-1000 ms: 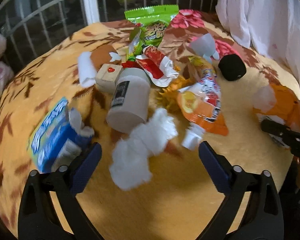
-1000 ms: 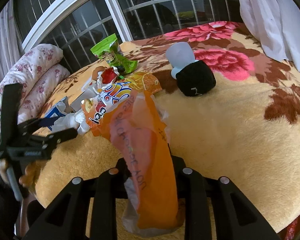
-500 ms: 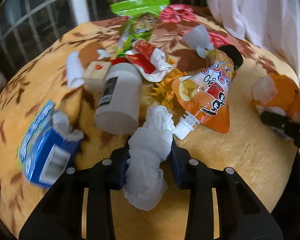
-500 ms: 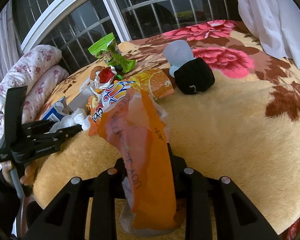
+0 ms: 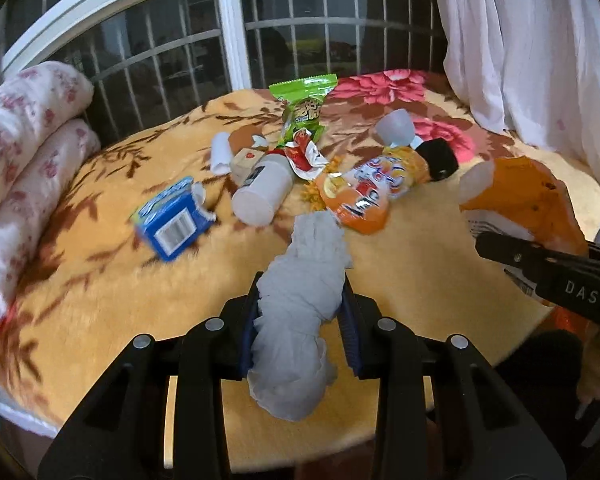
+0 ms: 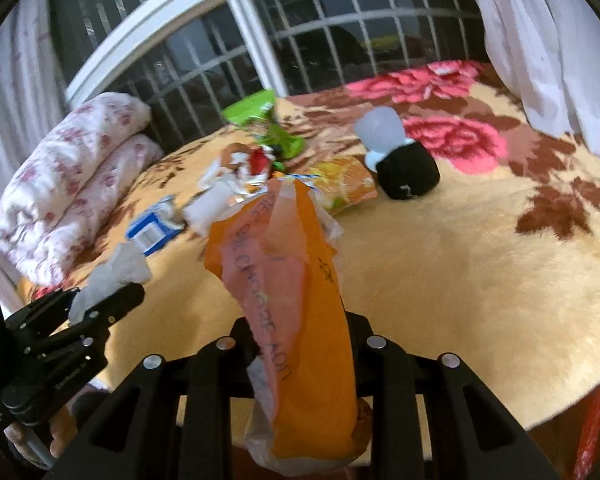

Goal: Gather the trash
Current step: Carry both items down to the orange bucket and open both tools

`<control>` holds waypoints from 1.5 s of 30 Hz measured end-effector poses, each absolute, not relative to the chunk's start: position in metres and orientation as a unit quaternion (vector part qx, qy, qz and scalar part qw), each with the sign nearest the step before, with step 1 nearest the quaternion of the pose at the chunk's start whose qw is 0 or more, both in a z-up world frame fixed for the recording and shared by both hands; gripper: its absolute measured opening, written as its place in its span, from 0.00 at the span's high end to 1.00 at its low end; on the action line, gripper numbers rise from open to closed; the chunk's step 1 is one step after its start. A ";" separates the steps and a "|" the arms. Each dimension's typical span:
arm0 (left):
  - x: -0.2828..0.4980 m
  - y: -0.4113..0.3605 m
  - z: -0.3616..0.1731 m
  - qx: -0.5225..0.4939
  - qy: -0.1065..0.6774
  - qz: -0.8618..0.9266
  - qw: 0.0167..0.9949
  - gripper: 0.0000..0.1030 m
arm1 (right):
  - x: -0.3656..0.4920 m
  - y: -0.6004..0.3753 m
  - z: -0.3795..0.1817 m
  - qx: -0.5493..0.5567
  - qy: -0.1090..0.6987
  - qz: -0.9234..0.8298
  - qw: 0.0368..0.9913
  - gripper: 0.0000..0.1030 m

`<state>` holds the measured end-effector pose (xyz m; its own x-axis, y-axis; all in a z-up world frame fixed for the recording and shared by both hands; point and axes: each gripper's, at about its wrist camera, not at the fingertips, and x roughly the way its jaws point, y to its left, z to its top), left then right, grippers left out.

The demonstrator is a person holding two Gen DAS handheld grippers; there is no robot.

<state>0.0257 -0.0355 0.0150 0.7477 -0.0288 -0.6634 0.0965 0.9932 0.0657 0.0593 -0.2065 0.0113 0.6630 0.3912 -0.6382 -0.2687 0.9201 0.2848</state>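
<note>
Trash pile (image 5: 300, 168) blocked blanket's (image 5: 100, 280) middle; near strip lay open; folded quilt (image 5: 24, 168) walled left edge.

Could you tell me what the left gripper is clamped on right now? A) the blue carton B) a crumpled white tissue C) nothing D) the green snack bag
B: the left gripper has its jaws closed on the crumpled white tissue, while the blue carton and green snack bag lie on the blanket.

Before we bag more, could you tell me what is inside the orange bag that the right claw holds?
The orange bag hangs pinched in the right claw. Only its crumpled orange and whitish plastic shows; the film is opaque, so its contents cannot be seen in either view.
</note>
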 end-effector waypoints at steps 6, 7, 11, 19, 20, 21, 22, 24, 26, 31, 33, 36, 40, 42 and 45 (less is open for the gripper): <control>-0.037 -0.041 0.012 0.023 0.357 -0.059 0.932 0.68 | 0.003 -0.210 0.017 0.031 0.360 0.235 0.902 0.74; -0.045 -0.041 0.008 0.021 0.364 -0.068 0.929 0.68 | -0.007 -0.211 0.015 0.026 0.368 0.247 0.896 0.74; -0.071 -0.041 -0.025 0.028 0.411 -0.080 0.908 0.68 | -0.044 -0.206 -0.003 -0.001 0.400 0.289 0.870 0.74; -0.083 -0.044 -0.094 0.040 0.504 -0.080 0.859 0.68 | -0.068 -0.179 -0.080 -0.066 0.502 0.300 0.809 0.74; -0.083 -0.045 -0.100 0.040 0.512 -0.084 0.854 0.68 | -0.066 -0.177 -0.087 -0.069 0.511 0.300 0.803 0.74; -0.082 -0.046 -0.103 0.042 0.516 -0.083 0.851 0.68 | -0.063 -0.174 -0.096 -0.072 0.522 0.299 0.796 0.74; -0.082 -0.047 -0.108 0.046 0.521 -0.086 0.848 0.68 | -0.057 -0.170 -0.110 -0.080 0.538 0.299 0.784 0.74; -0.080 -0.049 -0.114 0.051 0.528 -0.092 0.843 0.68 | -0.051 -0.165 -0.127 -0.087 0.557 0.297 0.771 0.74; -0.077 -0.052 -0.122 0.058 0.536 -0.097 0.837 0.68 | -0.042 -0.159 -0.146 -0.089 0.580 0.294 0.755 0.74; -0.057 -0.055 -0.151 0.067 0.565 -0.102 0.816 0.68 | -0.023 -0.146 -0.191 -0.094 0.625 0.286 0.720 0.74; -0.049 -0.053 -0.168 0.063 0.584 -0.105 0.802 0.68 | -0.017 -0.141 -0.206 -0.097 0.644 0.280 0.705 0.74; -0.035 -0.052 -0.199 0.064 0.618 -0.102 0.777 0.68 | -0.005 -0.136 -0.235 -0.105 0.680 0.264 0.676 0.72; -0.021 -0.050 -0.240 0.068 0.667 -0.093 0.736 0.67 | 0.007 -0.135 -0.260 -0.109 0.708 0.250 0.651 0.57; -0.019 -0.049 -0.249 0.074 0.680 -0.088 0.724 0.59 | 0.011 -0.135 -0.264 -0.117 0.713 0.239 0.649 0.44; -0.023 -0.052 -0.242 0.087 0.675 -0.080 0.728 0.39 | 0.010 -0.139 -0.252 -0.127 0.693 0.242 0.667 0.41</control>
<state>-0.0234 -0.0522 -0.2422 0.0753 0.0007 -0.9972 0.2332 0.9723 0.0183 0.0104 -0.1386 -0.2519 -0.0783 0.1459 -0.9862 -0.4993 0.8505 0.1654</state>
